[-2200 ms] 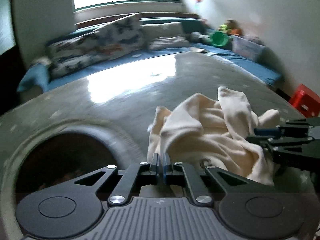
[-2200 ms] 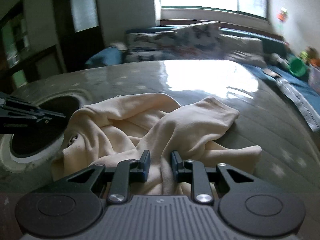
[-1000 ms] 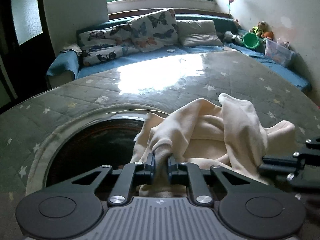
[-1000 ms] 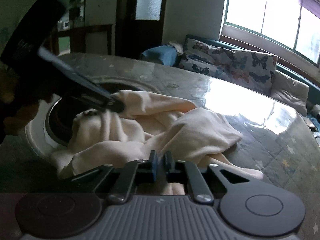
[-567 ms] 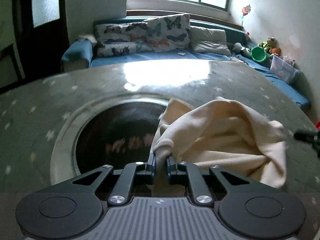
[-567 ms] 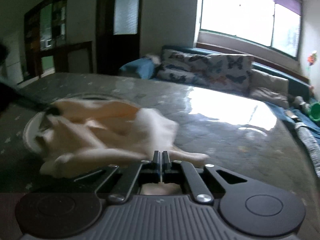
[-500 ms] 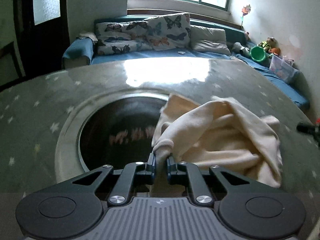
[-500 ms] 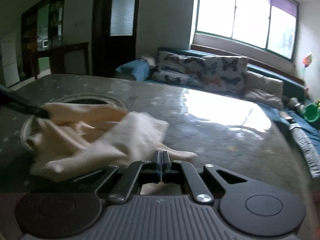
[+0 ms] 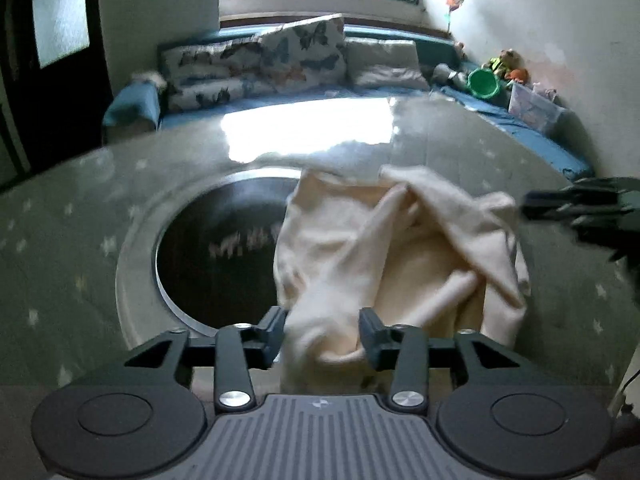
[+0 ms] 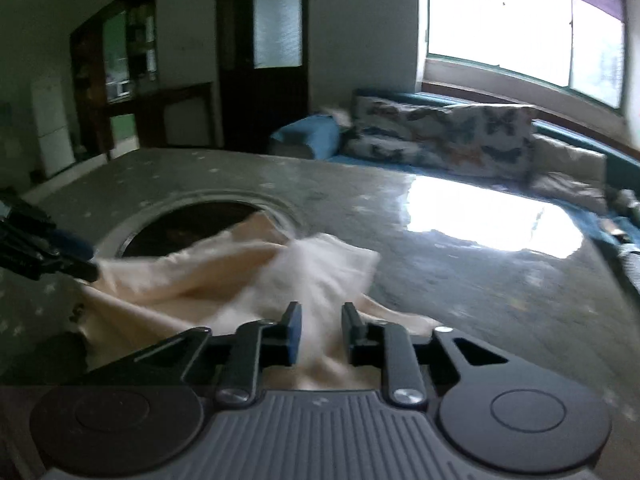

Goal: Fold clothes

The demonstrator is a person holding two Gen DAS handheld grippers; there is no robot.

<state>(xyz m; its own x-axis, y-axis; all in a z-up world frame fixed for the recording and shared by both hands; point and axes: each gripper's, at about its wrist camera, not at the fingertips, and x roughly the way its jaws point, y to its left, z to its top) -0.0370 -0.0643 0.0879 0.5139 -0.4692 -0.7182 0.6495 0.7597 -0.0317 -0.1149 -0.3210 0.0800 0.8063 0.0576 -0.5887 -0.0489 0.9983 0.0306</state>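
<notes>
Left tongs point(image 9: 322, 334) are opening, jaws apart, with a bunched end of the cream garment point(image 9: 384, 256) between them, though blur hides whether the pads touch it. That garment lies crumpled on the star-patterned counter point(image 9: 80, 216), one edge over the dark round opening point(image 9: 216, 256), and the right tongs point(image 10: 318, 332) are opening too, with cloth loose between parted jaws. Looks like a release after a spreading pull, nothing folded yet; next move probably calls for finding a hem or sleeve edge and flattening before any fold.
</notes>
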